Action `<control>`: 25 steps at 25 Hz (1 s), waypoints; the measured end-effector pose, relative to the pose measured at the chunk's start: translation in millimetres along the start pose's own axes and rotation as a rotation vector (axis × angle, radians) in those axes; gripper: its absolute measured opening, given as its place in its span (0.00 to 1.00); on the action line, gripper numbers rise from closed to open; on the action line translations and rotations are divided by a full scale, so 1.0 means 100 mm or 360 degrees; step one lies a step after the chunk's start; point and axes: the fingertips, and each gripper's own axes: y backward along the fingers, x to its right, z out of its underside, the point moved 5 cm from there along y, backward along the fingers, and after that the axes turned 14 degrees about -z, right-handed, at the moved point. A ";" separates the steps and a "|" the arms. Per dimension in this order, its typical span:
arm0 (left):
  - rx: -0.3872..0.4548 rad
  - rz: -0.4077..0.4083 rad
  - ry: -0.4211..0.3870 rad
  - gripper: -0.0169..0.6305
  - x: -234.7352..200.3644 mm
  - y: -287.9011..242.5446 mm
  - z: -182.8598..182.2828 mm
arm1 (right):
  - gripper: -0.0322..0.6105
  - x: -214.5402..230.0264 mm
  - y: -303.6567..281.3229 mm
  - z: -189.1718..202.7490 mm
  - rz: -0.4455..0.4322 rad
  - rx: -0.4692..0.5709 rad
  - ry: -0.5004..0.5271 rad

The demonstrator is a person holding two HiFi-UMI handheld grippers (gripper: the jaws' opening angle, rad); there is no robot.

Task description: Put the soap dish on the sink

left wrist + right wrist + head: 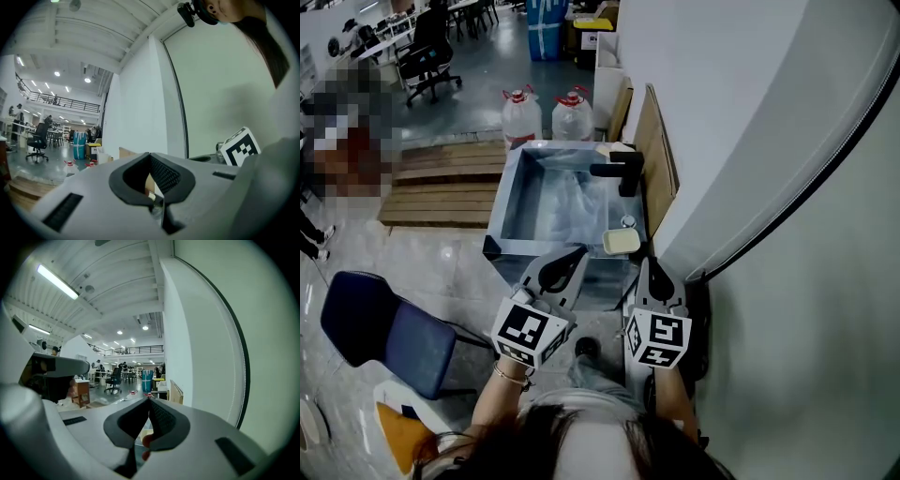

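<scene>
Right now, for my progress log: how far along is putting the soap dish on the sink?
Looks done: the pale yellow rectangular soap dish sits on the steel sink's near right rim. In hand: nothing; left gripper and right gripper are shut and empty. Left: nothing visible.

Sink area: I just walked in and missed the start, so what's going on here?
A person stands at a metal sink holding a tool in each hand. The left tool and right tool are both shut and empty, held near its front edge. The pale soap dish sits on the sink's near right corner, gripped by neither.
</scene>
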 end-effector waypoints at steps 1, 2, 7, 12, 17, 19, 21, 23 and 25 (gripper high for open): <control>-0.0004 -0.0002 -0.0002 0.04 0.01 0.04 0.00 | 0.09 -0.03 0.04 -0.02 -0.0003 0.0011 0.0004; -0.0002 -0.0004 0.0000 0.04 0.02 0.07 -0.01 | 0.09 -0.05 0.09 -0.05 -0.0006 0.0022 0.0008; 0.0030 -0.0009 0.0007 0.04 0.08 0.24 -0.07 | 0.09 -0.17 0.31 -0.15 -0.0006 0.0060 0.0040; 0.0049 -0.0008 0.0006 0.04 0.13 0.36 -0.08 | 0.09 -0.27 0.46 -0.19 -0.0011 0.0087 0.0065; 0.0062 -0.0006 0.0004 0.04 0.17 0.48 -0.11 | 0.09 -0.38 0.60 -0.25 -0.0021 0.0106 0.0092; 0.0066 -0.0007 0.0001 0.04 0.19 0.53 -0.12 | 0.09 -0.42 0.64 -0.27 -0.0023 0.0114 0.0105; 0.0071 -0.0014 -0.0002 0.04 0.20 0.58 -0.13 | 0.09 -0.45 0.69 -0.28 -0.0025 0.0120 0.0112; 0.0076 -0.0021 -0.0004 0.04 0.21 0.62 -0.15 | 0.09 -0.47 0.73 -0.29 -0.0027 0.0122 0.0116; 0.0079 -0.0027 -0.0011 0.04 0.21 0.67 -0.16 | 0.09 -0.50 0.77 -0.29 -0.0028 0.0122 0.0118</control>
